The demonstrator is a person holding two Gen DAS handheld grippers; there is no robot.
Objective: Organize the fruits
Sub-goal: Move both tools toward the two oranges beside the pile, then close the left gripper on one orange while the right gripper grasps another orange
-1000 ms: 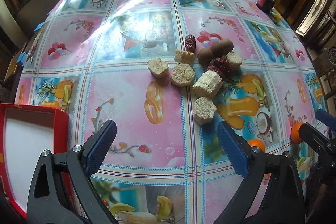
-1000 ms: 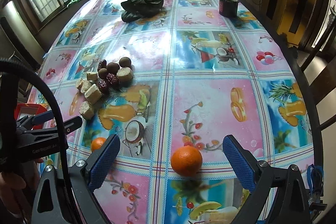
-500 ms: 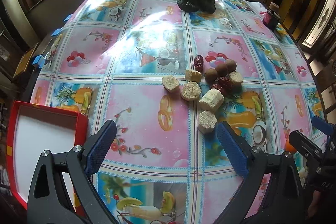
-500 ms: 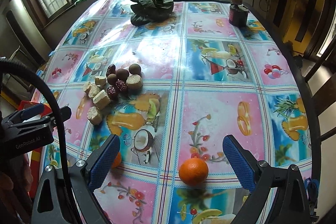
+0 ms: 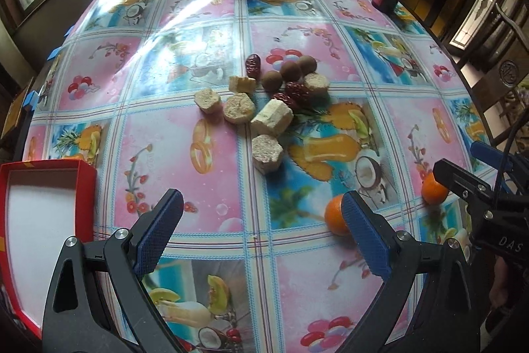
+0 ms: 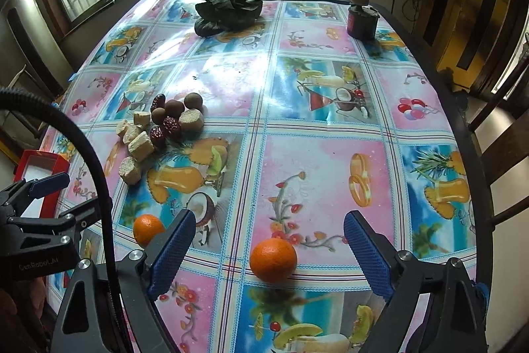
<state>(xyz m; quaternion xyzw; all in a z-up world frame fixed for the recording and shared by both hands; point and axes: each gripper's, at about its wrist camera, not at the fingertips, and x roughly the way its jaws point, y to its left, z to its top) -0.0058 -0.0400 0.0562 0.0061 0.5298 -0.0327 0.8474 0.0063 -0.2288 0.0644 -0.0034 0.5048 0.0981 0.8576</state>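
Since the earlier frame, the left gripper (image 5: pixel 261 230) has been drawn back and sideways, so that an orange (image 5: pixel 335 214) now shows just behind its right finger. The right gripper's jaws have just been narrowed a little, with the other orange (image 6: pixel 273 259) between them but untouched by either pad.

Going left to right: a red box (image 5: pixel 49 164) with a white lining is set at the left edge of the desk (image 5: pixel 205 181), open and apparently kept there to receive fruit. Beside it the left gripper is held spread wide and empty above the patterned cloth. Further back, a heap of pale cut chunks (image 5: pixel 271 121), dried red dates (image 5: pixel 297 91) and small brown round fruits (image 5: pixel 291 70) lies unsorted in the middle of the desk. Nearer, the first orange rests beside the left gripper's right finger, outside its gap. The second orange lies in front of the right gripper (image 6: pixel 269 248), roughly centred in its released jaws, near the fingertips. That centring suggests a grasp is being lined up. Leafy greens (image 6: pixel 228 5) and a dark jar (image 6: pixel 362 22) are left at the far edge.
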